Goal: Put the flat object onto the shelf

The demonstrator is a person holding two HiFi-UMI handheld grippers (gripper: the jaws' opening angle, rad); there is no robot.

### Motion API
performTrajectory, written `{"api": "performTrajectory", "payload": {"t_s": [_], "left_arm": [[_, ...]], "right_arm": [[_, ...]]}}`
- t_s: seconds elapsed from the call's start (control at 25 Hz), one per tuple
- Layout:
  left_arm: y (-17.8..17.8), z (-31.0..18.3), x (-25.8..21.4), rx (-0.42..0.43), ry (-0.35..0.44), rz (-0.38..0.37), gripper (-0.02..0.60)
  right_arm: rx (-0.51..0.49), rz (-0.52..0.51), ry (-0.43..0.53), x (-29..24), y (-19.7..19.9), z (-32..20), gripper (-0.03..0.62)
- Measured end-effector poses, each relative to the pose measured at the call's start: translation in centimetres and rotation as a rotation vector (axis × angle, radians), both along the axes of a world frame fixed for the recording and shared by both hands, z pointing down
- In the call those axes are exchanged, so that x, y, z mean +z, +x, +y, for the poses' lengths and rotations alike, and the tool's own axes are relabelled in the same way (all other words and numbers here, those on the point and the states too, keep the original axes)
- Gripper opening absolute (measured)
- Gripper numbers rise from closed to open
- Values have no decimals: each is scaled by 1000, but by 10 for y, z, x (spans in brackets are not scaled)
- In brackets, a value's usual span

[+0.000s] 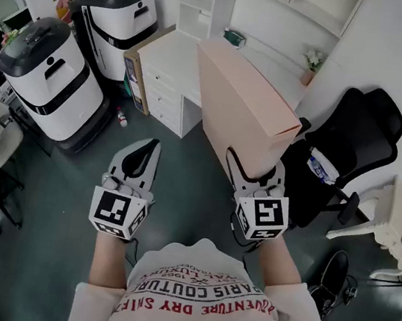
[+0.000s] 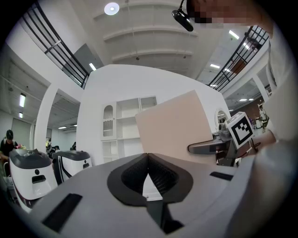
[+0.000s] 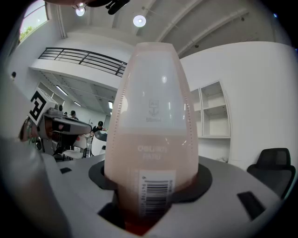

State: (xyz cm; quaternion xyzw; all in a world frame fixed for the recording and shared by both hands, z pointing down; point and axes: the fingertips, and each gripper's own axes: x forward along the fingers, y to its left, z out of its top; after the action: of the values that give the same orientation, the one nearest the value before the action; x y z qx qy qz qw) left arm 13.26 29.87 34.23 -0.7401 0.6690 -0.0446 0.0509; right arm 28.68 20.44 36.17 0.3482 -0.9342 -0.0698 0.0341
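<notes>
Office floor, white shelf (image 1: 202, 1) beyond, pink flat box (image 1: 240, 102) upright in right tongs (image 1: 255, 174)

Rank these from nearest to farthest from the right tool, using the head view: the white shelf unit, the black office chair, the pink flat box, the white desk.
1. pink flat box: clamped in the right tool.
2. black office chair: just to its right.
3. white desk: ahead, to the left.
4. white shelf unit: behind the desk, farthest.
</notes>
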Motion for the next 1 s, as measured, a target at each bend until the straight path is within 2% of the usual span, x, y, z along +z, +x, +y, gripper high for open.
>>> {"api": "performTrajectory", "payload": {"t_s": [0.32, 0.52, 0.8, 1.0], "left_arm": [[-20, 8, -2, 2, 2, 15, 14], [-44, 22, 4, 6, -1, 21, 14], [-84, 37, 15, -35, -19, 37, 14], [-109, 29, 25, -75, -29, 46, 14]], "right_arm": [[23, -4, -16, 1, -13, 8, 296], [77, -1, -49, 9, -28, 17, 296], [81, -16, -95, 22, -56, 19, 298], [63, -20, -109, 29, -78, -2, 299]]}}
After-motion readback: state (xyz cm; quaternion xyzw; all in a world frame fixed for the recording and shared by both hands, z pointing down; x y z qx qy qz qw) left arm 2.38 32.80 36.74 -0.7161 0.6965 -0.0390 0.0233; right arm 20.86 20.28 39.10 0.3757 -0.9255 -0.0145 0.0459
